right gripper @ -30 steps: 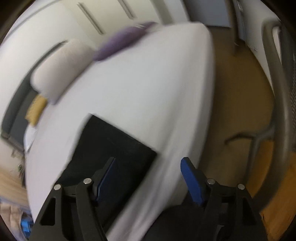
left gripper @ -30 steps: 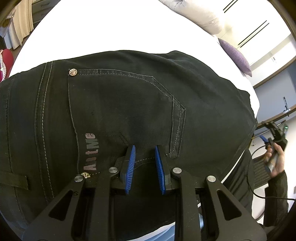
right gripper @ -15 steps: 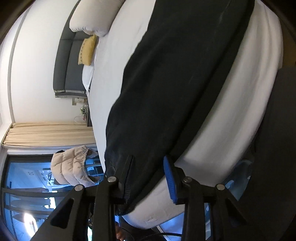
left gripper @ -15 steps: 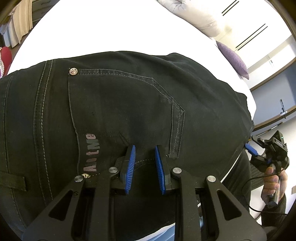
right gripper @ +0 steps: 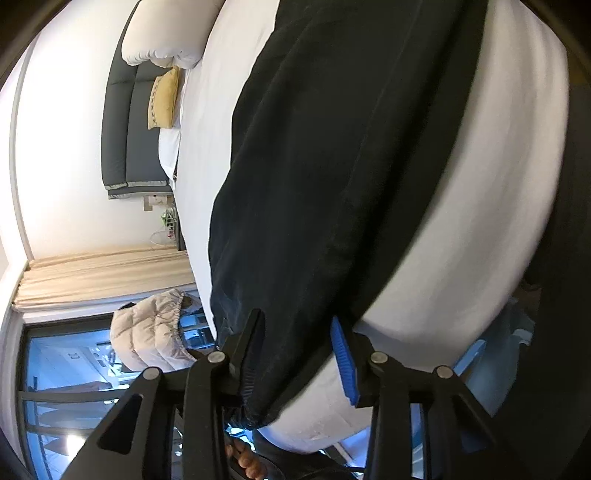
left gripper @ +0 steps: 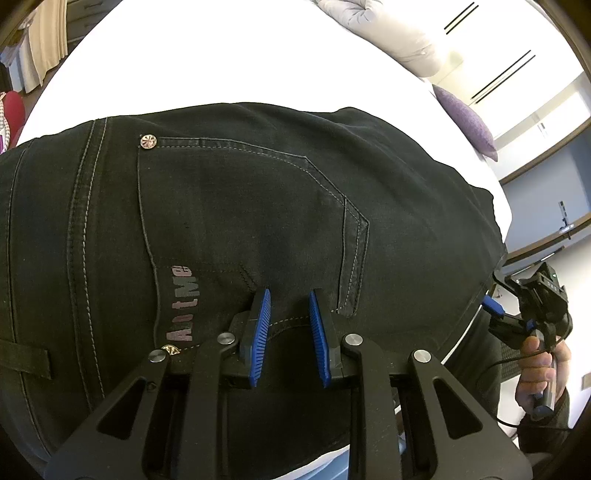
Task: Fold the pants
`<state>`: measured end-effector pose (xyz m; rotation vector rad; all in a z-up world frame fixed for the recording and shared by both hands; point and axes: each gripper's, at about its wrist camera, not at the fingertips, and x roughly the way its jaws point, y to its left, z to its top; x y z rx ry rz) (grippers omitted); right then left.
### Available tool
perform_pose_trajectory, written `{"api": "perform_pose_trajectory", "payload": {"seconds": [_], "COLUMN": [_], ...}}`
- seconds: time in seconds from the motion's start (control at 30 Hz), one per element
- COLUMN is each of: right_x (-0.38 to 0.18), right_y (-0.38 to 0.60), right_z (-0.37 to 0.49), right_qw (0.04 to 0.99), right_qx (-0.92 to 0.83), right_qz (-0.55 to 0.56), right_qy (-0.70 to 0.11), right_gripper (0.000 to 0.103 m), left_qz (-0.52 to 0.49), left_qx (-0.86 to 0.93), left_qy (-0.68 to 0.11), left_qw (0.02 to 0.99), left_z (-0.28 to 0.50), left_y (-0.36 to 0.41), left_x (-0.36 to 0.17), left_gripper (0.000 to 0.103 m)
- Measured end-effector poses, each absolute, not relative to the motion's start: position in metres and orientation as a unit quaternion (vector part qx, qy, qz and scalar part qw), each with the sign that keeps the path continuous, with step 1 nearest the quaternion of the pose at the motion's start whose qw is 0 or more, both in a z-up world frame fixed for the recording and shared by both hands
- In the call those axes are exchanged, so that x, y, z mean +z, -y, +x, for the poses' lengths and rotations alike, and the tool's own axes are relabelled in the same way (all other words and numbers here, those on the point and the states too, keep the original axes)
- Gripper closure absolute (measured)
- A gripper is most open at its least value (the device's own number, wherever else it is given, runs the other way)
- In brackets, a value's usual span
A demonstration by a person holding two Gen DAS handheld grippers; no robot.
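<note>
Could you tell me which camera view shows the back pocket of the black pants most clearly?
The left wrist view: the back pocket, with its stitching, rivet and lettering, fills the frame. The right wrist view shows only plain black pants fabric on the bed, no pocket.

The pants (left gripper: 258, 206) lie spread across the bed (left gripper: 221, 55), near its front edge. My left gripper (left gripper: 288, 332) sits over their back pocket (left gripper: 240, 206), cloth between its jaws. Pillows (left gripper: 388, 33) lie at the bed's far side, a cushion (left gripper: 465, 122) to the right. My right gripper (left gripper: 517, 321) is at the pants' right end, held in my right hand (left gripper: 543, 369); in its own view, the pant leg's edge (right gripper: 295, 350) lies between its opening jaws.
</note>
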<state>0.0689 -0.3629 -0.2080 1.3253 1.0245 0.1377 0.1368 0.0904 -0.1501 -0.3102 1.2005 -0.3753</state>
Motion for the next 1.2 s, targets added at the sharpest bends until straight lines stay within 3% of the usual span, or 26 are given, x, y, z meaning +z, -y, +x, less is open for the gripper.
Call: {"api": "perform_pose_trajectory", "payload": {"seconds": [0.13, 0.2, 0.67, 0.73, 0.77, 0.8, 0.87, 0.9, 0.97, 1.03, 1.1, 1.13, 1.17, 1.2], "right_x": [-0.206, -0.204, -0.209, -0.209, -0.209, -0.207, -0.199, -0.192, -0.189, -0.195, -0.200, -0.200, -0.201, -0.203], "right_y": [0.358, 0.353, 0.352, 0.352, 0.353, 0.353, 0.345, 0.338, 0.321, 0.305, 0.288, 0.282, 0.277, 0.275], "right_z": [0.077, 0.082, 0.068, 0.070, 0.071, 0.070, 0.071, 0.072, 0.079, 0.087, 0.097, 0.101, 0.104, 0.107], "right_qw": [0.679, 0.691, 0.716, 0.711, 0.706, 0.699, 0.695, 0.704, 0.707, 0.692, 0.689, 0.691, 0.695, 0.698], "right_qx": [0.074, 0.078, 0.050, 0.060, 0.067, 0.075, 0.097, 0.101, 0.119, 0.139, 0.152, 0.156, 0.157, 0.148], "right_qz": [0.577, 0.554, 0.500, 0.513, 0.525, 0.537, 0.553, 0.543, 0.524, 0.529, 0.512, 0.502, 0.489, 0.475], "right_qy": [-0.448, -0.457, -0.485, -0.477, -0.471, -0.466, -0.450, -0.447, -0.459, -0.471, -0.491, -0.496, -0.504, -0.515], "right_gripper": [0.064, 0.098, 0.103, 0.099, 0.087, 0.066, 0.036, 0.032, 0.032, 0.045, 0.069, 0.076, 0.092, 0.095], "left_qz": [-0.144, -0.143, -0.134, -0.124, -0.120, -0.119, -0.121, -0.119, -0.111, -0.104, -0.101, -0.103, -0.106, -0.107], "left_qx": [-0.175, -0.176, -0.184, -0.184, -0.185, -0.186, -0.187, -0.189, -0.191, -0.194, -0.196, -0.197, -0.197, -0.198], "left_qy": [-0.559, -0.558, -0.561, -0.559, -0.559, -0.558, -0.559, -0.560, -0.562, -0.561, -0.560, -0.560, -0.560, -0.560], "left_qw": [0.798, 0.798, 0.796, 0.799, 0.800, 0.800, 0.798, 0.798, 0.797, 0.798, 0.798, 0.798, 0.797, 0.797], "left_z": [0.137, 0.137, 0.133, 0.131, 0.130, 0.130, 0.129, 0.128, 0.126, 0.123, 0.120, 0.117, 0.117, 0.116], "left_y": [-0.090, -0.090, -0.088, -0.087, -0.087, -0.087, -0.088, -0.087, -0.087, -0.086, -0.087, -0.088, -0.089, -0.090], "left_x": [-0.151, -0.151, -0.145, -0.142, -0.141, -0.141, -0.141, -0.140, -0.140, -0.139, -0.139, -0.139, -0.139, -0.139], "left_gripper": [0.082, 0.082, 0.082, 0.082, 0.082, 0.082, 0.082, 0.082, 0.082, 0.082, 0.082, 0.082, 0.082, 0.082]}}
